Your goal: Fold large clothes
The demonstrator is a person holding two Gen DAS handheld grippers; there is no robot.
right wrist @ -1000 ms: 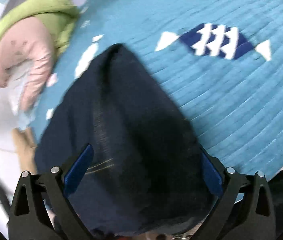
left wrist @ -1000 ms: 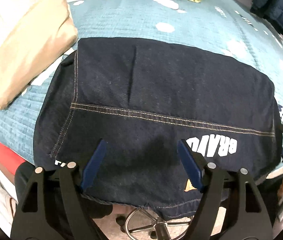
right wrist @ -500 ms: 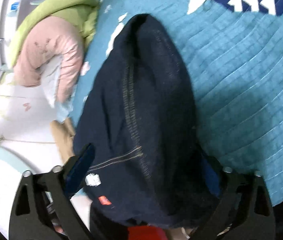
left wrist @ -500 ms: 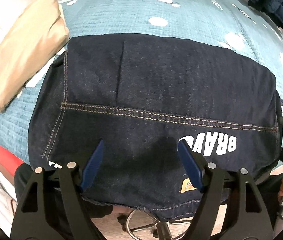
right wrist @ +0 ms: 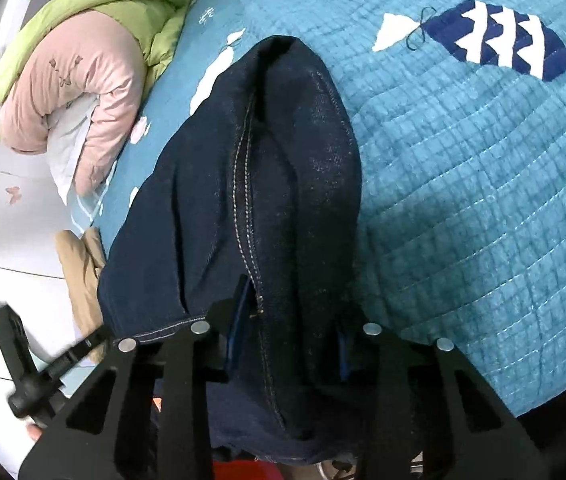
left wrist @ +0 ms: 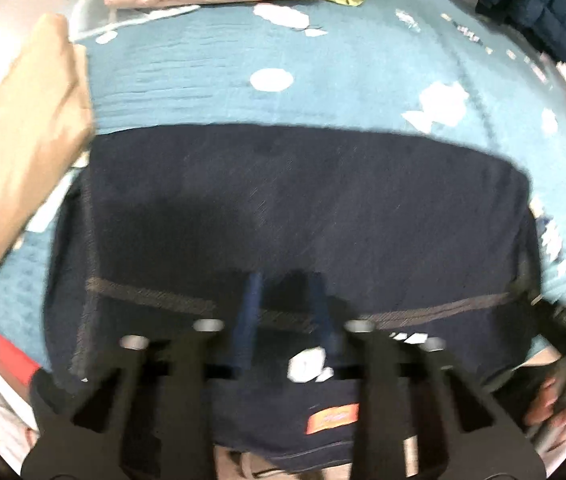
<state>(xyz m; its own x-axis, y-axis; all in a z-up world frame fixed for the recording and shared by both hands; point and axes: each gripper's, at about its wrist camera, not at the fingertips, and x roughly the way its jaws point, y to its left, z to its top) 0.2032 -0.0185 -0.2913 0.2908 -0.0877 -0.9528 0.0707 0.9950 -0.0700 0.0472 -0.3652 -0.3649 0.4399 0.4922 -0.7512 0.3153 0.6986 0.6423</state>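
A teal quilted bedspread point(left wrist: 363, 80) covers the bed, and the dark denim garment point(left wrist: 303, 208) lies folded across its near edge, its lower part hanging off toward the person. In the left wrist view, which is blurred by motion, the garment spreads wide from a tan cushion point(left wrist: 23, 140) on one side almost to the other edge of the frame, with a stitched seam running across it and an orange label point(left wrist: 333, 416) near the hem. The left gripper point(left wrist: 287, 308) sits over the middle of that hanging part; its 2 blue fingers point(left wrist: 249, 312) stand close together with a fold of denim between them, though the blur makes it hard to tell whether they actually pinch it. Compared with 0.5 s ago, these fingers have drawn in from a wide spread to a narrow gap, and the white lettering has dropped down behind the gripper. In the right wrist view the garment point(right wrist: 267, 184) is seen end-on, a thick bundle running away toward a pink and green quilt point(right wrist: 83, 68), with a fish motif point(right wrist: 495, 40) on the bedspread beside it. The right gripper point(right wrist: 291, 328) straddles the bundle's near end, its fingers partly closed against either side of the thick denim, narrower than 0.5 s ago, gripping it.
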